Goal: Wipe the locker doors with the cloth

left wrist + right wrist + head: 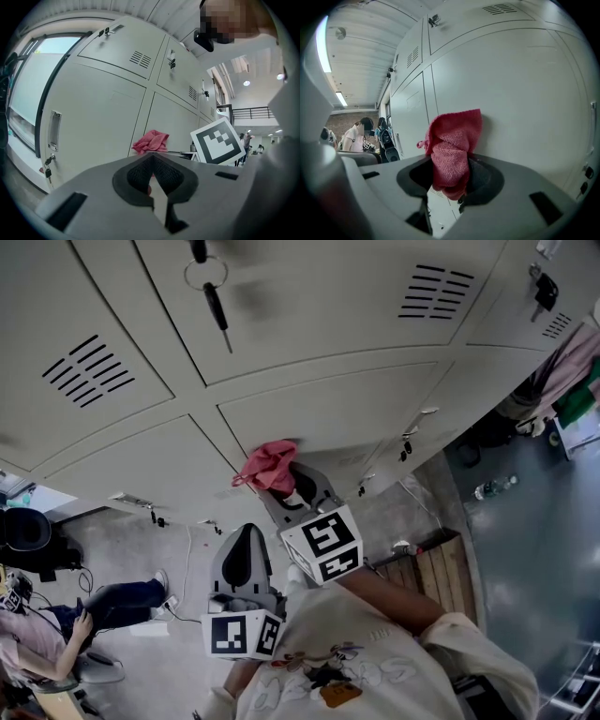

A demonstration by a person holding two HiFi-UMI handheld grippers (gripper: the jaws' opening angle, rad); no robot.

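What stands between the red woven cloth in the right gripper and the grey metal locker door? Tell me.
Nothing visible does. The right gripper, shut on the red woven cloth, holds it up at the pale grey metal locker door, with no object between them.

The lower end of the crumpled pink-red woven cloth (pixel 452 150) is buried between the dark pads of the right gripper (pixel 450 176), so how much of it sits inside cannot be told. In the head view its far side, turned toward the pale grey metal locker door (pixel 328 413), is hidden, and contact there cannot be confirmed. The black-headed keys on a wire ring (pixel 217 306) run off the top edge. A seated person (pixel 42 638) at the near left is cut by the picture's edge. Standing figures (pixel 247 140) far right in the left gripper view are too small to make out.
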